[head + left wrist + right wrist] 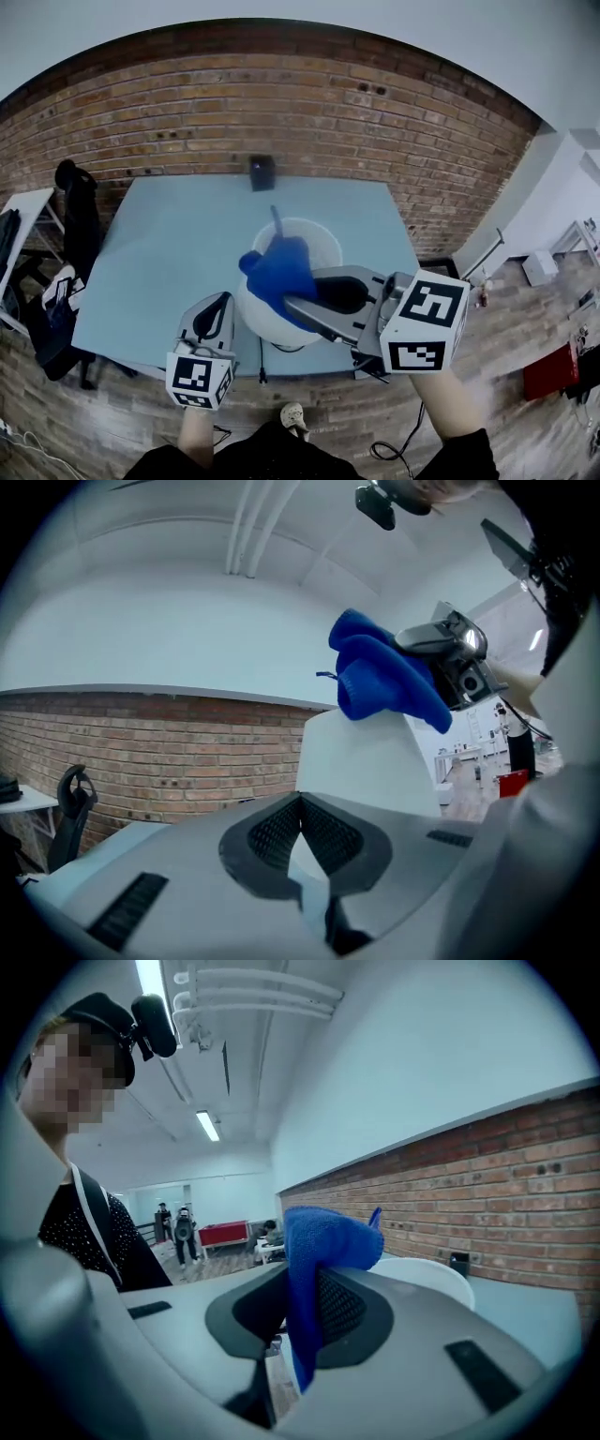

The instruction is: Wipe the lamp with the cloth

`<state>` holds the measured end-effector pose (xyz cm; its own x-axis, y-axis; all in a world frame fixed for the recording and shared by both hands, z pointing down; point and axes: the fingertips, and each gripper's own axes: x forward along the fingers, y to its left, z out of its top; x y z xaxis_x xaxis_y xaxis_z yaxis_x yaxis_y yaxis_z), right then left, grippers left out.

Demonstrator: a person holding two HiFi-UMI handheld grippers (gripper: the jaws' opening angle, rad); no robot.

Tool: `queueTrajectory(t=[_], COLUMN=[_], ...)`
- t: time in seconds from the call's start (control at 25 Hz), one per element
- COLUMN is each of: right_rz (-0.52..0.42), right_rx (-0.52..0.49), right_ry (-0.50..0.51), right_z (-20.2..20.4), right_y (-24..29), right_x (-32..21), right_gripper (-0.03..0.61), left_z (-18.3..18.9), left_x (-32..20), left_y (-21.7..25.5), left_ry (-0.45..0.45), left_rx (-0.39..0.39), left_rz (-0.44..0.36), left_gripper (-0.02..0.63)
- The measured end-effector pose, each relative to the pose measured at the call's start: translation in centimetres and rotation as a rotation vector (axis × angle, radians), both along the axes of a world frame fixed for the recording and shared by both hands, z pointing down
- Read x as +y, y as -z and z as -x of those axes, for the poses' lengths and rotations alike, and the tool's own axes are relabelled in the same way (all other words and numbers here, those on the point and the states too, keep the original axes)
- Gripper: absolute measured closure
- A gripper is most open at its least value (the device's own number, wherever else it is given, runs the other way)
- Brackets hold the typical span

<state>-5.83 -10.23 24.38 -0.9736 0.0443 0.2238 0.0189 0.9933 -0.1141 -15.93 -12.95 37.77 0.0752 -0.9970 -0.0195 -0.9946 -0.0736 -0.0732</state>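
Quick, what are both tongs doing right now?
Left tongs: closed on the lamp rim.
Right tongs: closed on the cloth.

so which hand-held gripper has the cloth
The right hand-held gripper: its jaws pinch the blue cloth over the lamp. The left hand-held gripper has no cloth; its jaws close on the white lamp's edge.

Cloth [279, 272]: royal blue. Lamp [315, 238]: white shade. Table [159, 253]: pale blue top. Wall [281, 103]: red-brown brick courses. Box [262, 172]: black. Marker cube [427, 322]: black-and-white squares.
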Motion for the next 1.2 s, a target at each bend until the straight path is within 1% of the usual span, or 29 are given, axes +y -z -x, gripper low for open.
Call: queueTrajectory(t=[0.12, 0.24, 0.36, 0.44, 0.52, 0.6, 0.68, 0.8, 0.88, 1.0, 1.2], right_rz=[-0.007, -0.053, -0.095, -0.145, -0.237, -0.321, -0.359, -0.385, -0.431, -0.540, -0.762], right_rx=[-0.044, -0.070, -0.065, -0.037, 0.029, 0.118, 0.192, 0.255, 0.296, 0.395, 0.655], right_ry=[-0.110, -0.210, -0.320, -0.400, -0.505, -0.617, -0.706, -0.784, -0.826, -0.894, -1.001], right_z=[0.2, 0.9, 2.9, 4.5, 5.9, 7.0, 7.7, 8.8, 9.3, 10.1, 11.7], right_y=[1.0, 2.8, 4.3, 4.7, 4.6, 3.7, 2.3, 0.1, -0.7, -1.5, -3.7], right_x=[0.0, -0.2, -1.2, -1.8, -2.5, -3.6, -4.6, -5.0, -5.0, -5.3, -5.8], right_gripper=[0.514, 0.514, 0.514, 0.514, 0.514, 0.514, 0.514, 0.514, 0.514, 0.514, 0.514], left_z=[-0.2, -0.5, 0.3, 1.2, 2.2, 3.1, 3.8, 5.2, 6.1, 7.1, 9.0], left_x=[1.0, 2.2, 2.9, 3.0, 3.0, 2.7, 2.3, 1.7, 1.5, 1.3, 0.9], left_y=[0.3, 0.6, 1.0, 1.0, 1.0, 1.3, 1.6, 1.4, 1.2, 0.9, 0.1], left_ry=[-0.068, -0.139, -0.167, -0.176, -0.182, -0.195, -0.219, -0.237, -0.242, -0.251, -0.242], left_rx=[-0.006, -0.022, -0.011, 0.007, 0.022, 0.032, 0.029, 0.024, 0.026, 0.028, 0.046], left_rz=[0.010, 0.012, 0.006, 0.010, 0.014, 0.014, 0.016, 0.024, 0.024, 0.026, 0.032], left_gripper=[0.605, 0.605, 0.605, 0.604, 0.606, 0.606, 0.606, 0.605, 0.604, 0.605, 0.605])
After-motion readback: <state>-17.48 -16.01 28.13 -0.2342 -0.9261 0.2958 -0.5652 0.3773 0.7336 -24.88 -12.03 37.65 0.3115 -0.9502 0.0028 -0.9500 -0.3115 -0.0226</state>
